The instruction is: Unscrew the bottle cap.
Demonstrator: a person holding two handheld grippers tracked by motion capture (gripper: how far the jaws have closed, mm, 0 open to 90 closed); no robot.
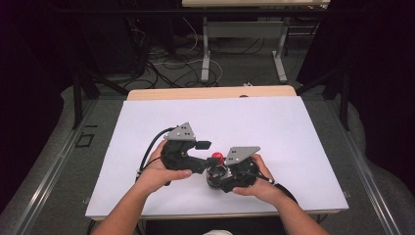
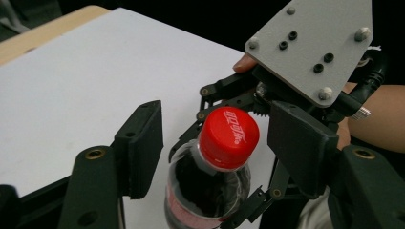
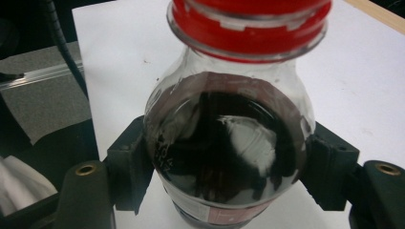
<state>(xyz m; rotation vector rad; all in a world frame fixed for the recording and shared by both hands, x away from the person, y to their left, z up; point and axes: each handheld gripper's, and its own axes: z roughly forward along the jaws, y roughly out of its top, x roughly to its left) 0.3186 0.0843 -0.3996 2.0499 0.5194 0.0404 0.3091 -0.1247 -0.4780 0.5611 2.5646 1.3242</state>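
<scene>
A person sits at a desk (image 1: 293,122) with a white top and holds 1 claw in each hand.

The right claw (image 1: 219,178) is pinching a small bottle (image 1: 216,171) of dark drink. In the right claw's own view, its 2 black jaws press on both sides of the bottle (image 3: 229,143), low on its round belly. The drink inside is almost black, and it reaches up to where the bottle gets narrow. A red ring and the bottom of the red cap (image 3: 248,19) show at the top of that view. A bit of red label shows at the very bottom of the bottle.

The bottle stands up on the desk, near the front edge and about in the middle from side to side. It sits right between the 2 hands.

The left claw (image 1: 200,155) is just beside the bottle, up by the cap (image 1: 217,157). In the left claw's view, the 2 jaws are spread apart with the red cap (image 2: 228,138) between them. The cap has white writing on top. The jaw on the right of that view is very near the cap, and the jaw on the left of that view is farther from it. The pads do not squeeze the cap.

Behind the bottle (image 2: 205,191) in that view you can see the right claw (image 2: 239,157), its grey plate, and the person's fingers (image 2: 244,63) on it.
</scene>
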